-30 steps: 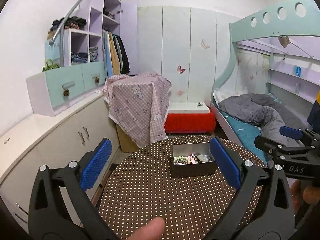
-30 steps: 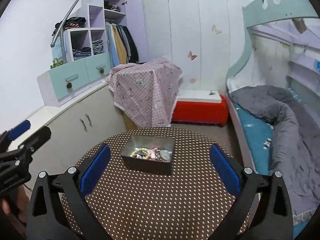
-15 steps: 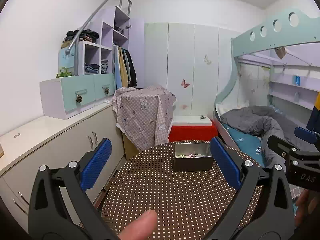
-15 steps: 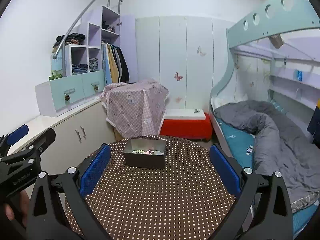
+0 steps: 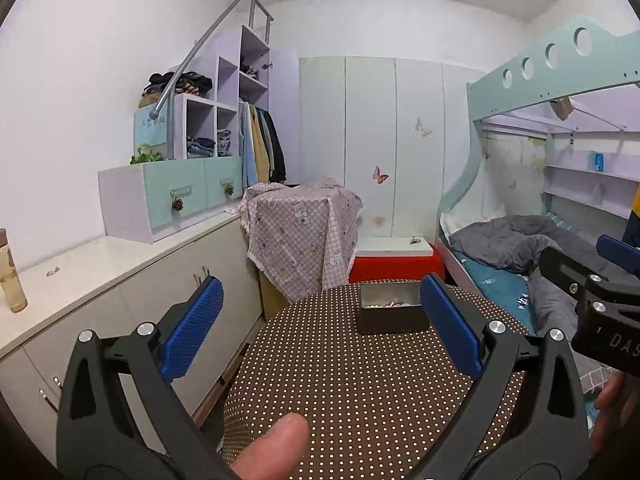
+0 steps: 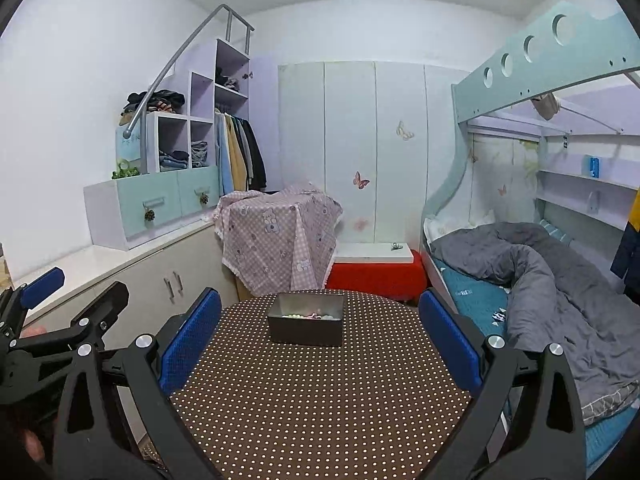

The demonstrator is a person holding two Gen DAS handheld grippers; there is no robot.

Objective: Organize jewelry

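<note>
Both cameras have tipped up since a moment ago, so the metal box [image 6: 306, 318] now looks lower and farther from me. On the left I see a long white counter [image 5: 100, 256] with a bottle [image 5: 10, 276]. My left gripper [image 5: 320, 320] is wide apart and grasps nothing. A thumb [image 5: 272, 450] pokes in below it. The round dotted table [image 6: 320, 392] holds the box near its far edge, with nothing between it and me. Small beads [image 6: 308, 315] in pale colours lie inside. My right gripper [image 6: 320, 328] is spread wide too, empty. A grey blanket [image 6: 560, 280] lies on the bed at right.
</note>
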